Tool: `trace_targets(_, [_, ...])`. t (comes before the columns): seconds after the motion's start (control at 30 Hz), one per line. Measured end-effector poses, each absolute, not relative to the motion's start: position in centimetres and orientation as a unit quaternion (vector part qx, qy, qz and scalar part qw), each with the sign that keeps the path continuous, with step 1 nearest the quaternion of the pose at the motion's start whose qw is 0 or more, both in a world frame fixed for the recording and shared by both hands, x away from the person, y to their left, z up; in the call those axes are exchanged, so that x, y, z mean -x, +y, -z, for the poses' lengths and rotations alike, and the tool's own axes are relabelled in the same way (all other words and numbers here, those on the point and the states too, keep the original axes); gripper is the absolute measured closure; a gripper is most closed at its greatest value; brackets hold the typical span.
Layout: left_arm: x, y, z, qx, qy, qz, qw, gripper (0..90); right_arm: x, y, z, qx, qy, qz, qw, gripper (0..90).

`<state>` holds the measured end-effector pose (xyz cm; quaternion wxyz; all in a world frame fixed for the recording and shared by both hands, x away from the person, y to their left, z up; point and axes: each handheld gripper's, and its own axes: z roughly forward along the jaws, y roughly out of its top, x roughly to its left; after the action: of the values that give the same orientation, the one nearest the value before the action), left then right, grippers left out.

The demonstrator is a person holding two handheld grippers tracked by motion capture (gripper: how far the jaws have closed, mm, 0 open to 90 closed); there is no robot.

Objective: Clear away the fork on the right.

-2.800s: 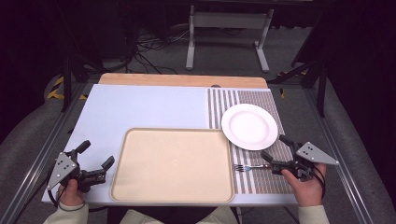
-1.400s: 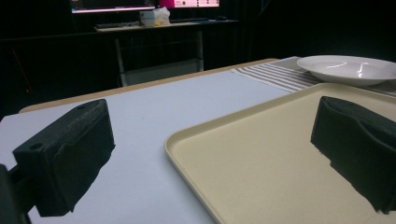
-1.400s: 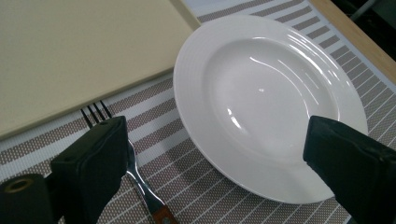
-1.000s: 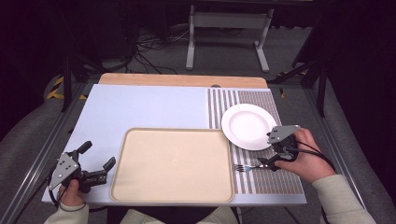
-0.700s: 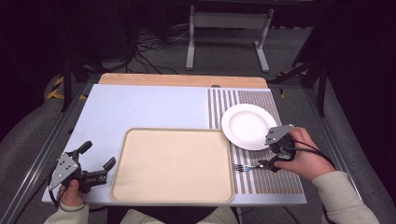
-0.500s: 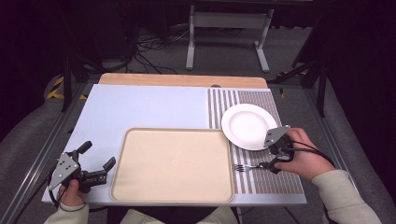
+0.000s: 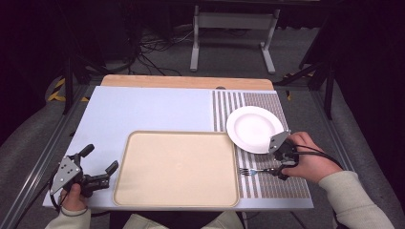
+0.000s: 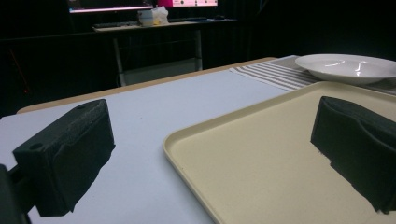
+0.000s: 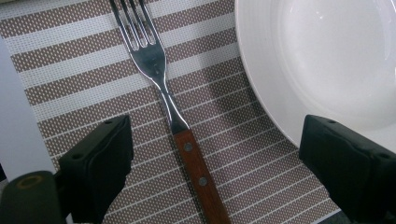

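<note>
Striped placemat (image 9: 93, 84), right tongs (image 9: 224, 163) wide around fork (image 9: 177, 121)

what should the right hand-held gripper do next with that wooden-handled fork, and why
Probably lower a little and close. The right hand-held gripper is open, its jaws set either side of the wooden-handled steel fork, which lies flat and ungripped on the brown-and-white striped placemat. The one jaw overlaps the rim of the round white plate, so it should keep clear of that rim.
</note>
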<state>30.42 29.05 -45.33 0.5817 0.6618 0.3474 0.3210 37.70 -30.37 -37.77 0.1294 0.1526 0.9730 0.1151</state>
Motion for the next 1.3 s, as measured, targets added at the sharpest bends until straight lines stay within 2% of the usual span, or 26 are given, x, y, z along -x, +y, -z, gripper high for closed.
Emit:
trace_targets(0.33, [-30.5,29.0,45.4,-0.663,0.347,-0.322,0.58,0.0,-38.3,-30.2,38.9,-0.119,0.985,-0.094,0.077,34.6])
trace_targets(0.53, [-30.4,29.0,45.4,-0.664,0.347,-0.32,0.58,0.0,-38.6,-29.9,39.4,-0.086,0.992,-0.058,0.075,43.7])
trace_targets(0.57, [-30.4,29.0,45.4,-0.664,0.346,-0.321,0.58,0.0,-38.8,-29.8,39.7,-0.071,0.994,-0.043,0.069,47.3])
trace_targets(0.77, [-30.5,29.0,45.4,-0.663,0.347,-0.321,0.58,0.0,-39.1,-29.7,40.3,-0.043,0.998,-0.009,0.05,56.3])
trace_targets(0.83, [-30.5,29.0,45.4,-0.664,0.347,-0.319,0.58,0.0,-39.2,-29.6,40.5,-0.035,0.999,0.0,0.04,62.9])
trace_targets(1.03, [-30.5,29.0,45.4,-0.664,0.346,-0.319,0.581,0.0,-39.6,-29.2,41.0,-0.005,0.999,0.02,0.035,69.9])
trace_targets(1.13, [-30.5,29.0,45.4,-0.665,0.346,-0.318,0.581,0.0,-39.6,-29.1,41.3,-0.002,0.999,0.026,0.023,76.5])
trace_targets(1.3, [-30.5,28.9,45.4,-0.664,0.347,-0.316,0.583,0.0,-39.6,-28.8,41.3,0.004,0.999,0.034,0.022,77.3])
